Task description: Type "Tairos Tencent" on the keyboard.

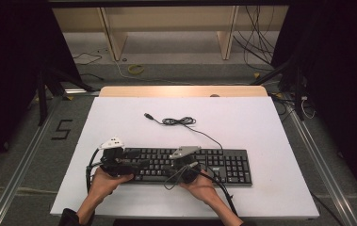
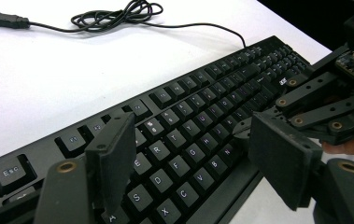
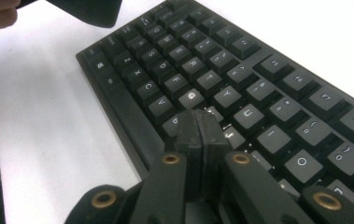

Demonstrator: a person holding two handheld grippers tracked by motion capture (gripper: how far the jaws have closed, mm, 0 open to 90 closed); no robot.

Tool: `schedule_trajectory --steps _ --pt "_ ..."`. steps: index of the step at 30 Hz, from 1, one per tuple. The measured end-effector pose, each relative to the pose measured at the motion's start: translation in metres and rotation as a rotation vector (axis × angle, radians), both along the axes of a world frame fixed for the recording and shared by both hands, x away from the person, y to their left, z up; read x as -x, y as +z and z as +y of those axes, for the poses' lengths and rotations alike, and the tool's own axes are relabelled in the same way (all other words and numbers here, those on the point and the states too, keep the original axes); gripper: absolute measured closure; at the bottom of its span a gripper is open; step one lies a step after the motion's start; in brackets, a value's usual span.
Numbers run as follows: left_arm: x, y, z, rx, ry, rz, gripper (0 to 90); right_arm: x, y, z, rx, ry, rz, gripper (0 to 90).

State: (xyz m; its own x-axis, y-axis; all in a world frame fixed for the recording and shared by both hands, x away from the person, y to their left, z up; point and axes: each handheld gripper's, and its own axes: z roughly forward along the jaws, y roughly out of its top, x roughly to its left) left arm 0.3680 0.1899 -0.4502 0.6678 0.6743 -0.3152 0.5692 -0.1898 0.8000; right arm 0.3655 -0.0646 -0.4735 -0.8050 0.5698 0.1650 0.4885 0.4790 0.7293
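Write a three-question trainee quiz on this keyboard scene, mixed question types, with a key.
1. True or false: the right gripper has its jaws spread wide apart.
2. Multiple choice: the keyboard lies on a) a wooden shelf, b) the white table, c) the floor.
3. Short answer: where does the USB plug at the end of the keyboard's cable lie?

Key
1. False: the jaws are pressed together, tips over the keys near G and H.
2. b.
3. Loose on the white table behind the keyboard, not plugged into anything; the left gripper is open over the left-hand keys.
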Motion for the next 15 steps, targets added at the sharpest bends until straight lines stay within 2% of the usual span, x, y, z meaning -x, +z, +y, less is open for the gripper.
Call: schedule_trajectory --steps 11,15 --pt "0.0028 -0.0007 0.0014 0.004 0.001 -0.008 31.7 0.0008 -0.0063 0.0052 0.027 0.007 0.008 90.0" --pt "0.0045 -0.0010 0.0009 0.010 0.000 -0.009 31.8 0.0002 -0.0088 0.0056 0.038 0.010 -0.002 90.0"
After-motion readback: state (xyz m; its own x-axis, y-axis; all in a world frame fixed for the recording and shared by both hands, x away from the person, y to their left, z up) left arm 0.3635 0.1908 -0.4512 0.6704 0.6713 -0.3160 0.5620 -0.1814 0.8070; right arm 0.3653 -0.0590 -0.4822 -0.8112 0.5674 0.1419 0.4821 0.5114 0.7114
